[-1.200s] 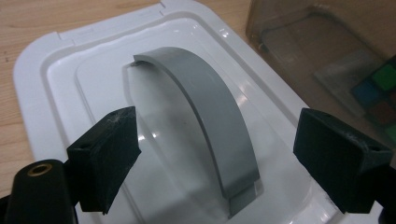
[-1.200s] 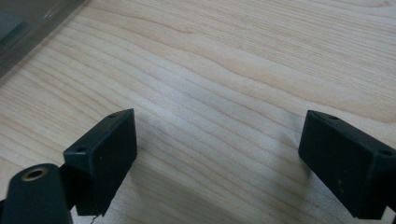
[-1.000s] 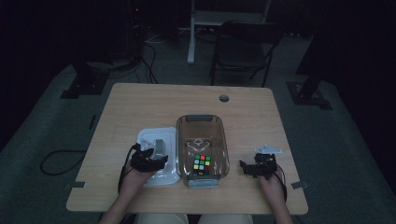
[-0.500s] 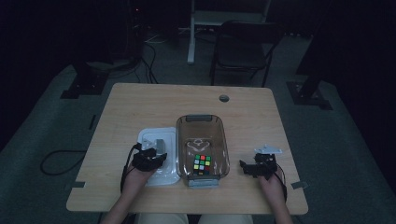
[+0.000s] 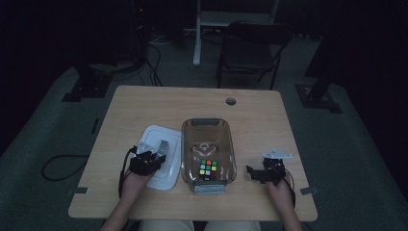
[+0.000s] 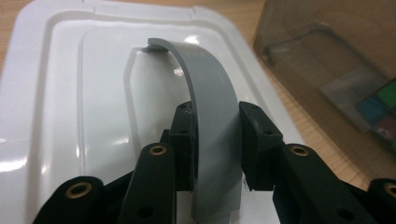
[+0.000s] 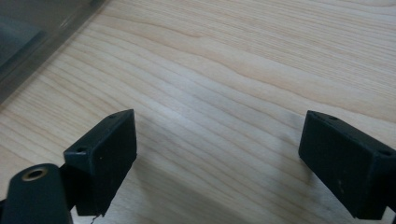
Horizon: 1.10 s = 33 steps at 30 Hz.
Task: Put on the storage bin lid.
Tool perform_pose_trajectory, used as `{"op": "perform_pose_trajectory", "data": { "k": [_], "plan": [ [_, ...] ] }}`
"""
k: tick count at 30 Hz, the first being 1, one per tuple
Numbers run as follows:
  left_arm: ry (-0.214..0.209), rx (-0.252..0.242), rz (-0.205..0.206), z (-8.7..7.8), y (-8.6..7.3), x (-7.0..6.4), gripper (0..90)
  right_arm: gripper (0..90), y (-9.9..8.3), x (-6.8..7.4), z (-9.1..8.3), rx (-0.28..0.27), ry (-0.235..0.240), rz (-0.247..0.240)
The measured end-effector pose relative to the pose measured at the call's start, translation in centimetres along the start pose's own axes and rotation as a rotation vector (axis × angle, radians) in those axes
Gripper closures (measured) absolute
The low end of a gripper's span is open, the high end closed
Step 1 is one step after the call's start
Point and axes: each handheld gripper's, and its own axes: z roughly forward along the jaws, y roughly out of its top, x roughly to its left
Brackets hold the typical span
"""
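A white plastic lid (image 5: 161, 159) (image 6: 60, 102) lies flat on the table left of a clear brown-tinted box (image 5: 207, 154) (image 6: 327, 51). Inside the box rests a colourful puzzle cube (image 5: 208, 169). My left gripper (image 5: 149, 161) (image 6: 215, 140) is shut on the lid's grey arched handle (image 6: 210, 107), which stands up between the jaws. To the right of the box, my right gripper (image 5: 257, 173) (image 7: 219, 163) rests low over bare wood, its jaws wide apart with nothing between them.
The wooden table (image 5: 144, 108) has a round cable hole (image 5: 231, 101) near its far edge. A corner of the box (image 7: 32, 42) sits at the upper left of the right gripper view. A dark chair (image 5: 250, 48) stands behind the table.
My left gripper has shifted slightly forward along the lid handle. The right gripper has stayed where it was.
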Motion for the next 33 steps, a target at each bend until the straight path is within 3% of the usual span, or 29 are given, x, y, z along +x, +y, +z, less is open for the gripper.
{"op": "perform_pose_trajectory", "data": {
  "k": [4, 11, 17, 25, 26, 31, 33],
  "plan": [
    [-0.009, -0.021, -0.027, -0.7, -0.1, 0.7, 71.0, 11.3, 0.2, 0.9, 0.0, 0.005, 0.008, -0.012],
    [-0.011, -0.052, -0.070, -2.2, 0.3, 1.8, 71.2, 11.3, 1.0, 2.7, -0.1, -0.003, 0.097, -0.001],
    [-0.014, -0.060, -0.055, -3.6, 0.9, 2.2, 71.3, 11.3, 1.5, 4.2, 0.3, -0.009, 0.141, -0.025],
    [-0.046, -0.111, -0.088, -5.8, 1.8, 2.9, 71.6, 11.7, 1.8, 5.5, 0.7, -0.005, 0.173, -0.051],
    [-0.051, -0.123, -0.086, -6.4, 2.2, 2.9, 71.6, 11.7, 1.8, 5.8, 0.7, -0.003, 0.156, -0.068],
    [-0.032, -0.136, -0.064, -7.3, 2.8, 2.6, 71.6, 11.7, 1.7, 6.1, 0.6, -0.004, 0.175, -0.061],
    [-0.027, -0.173, -0.060, -8.5, 3.7, 2.7, 71.6, 11.7, 1.8, 6.8, 0.7, -0.002, 0.188, -0.075]
  ]
}}
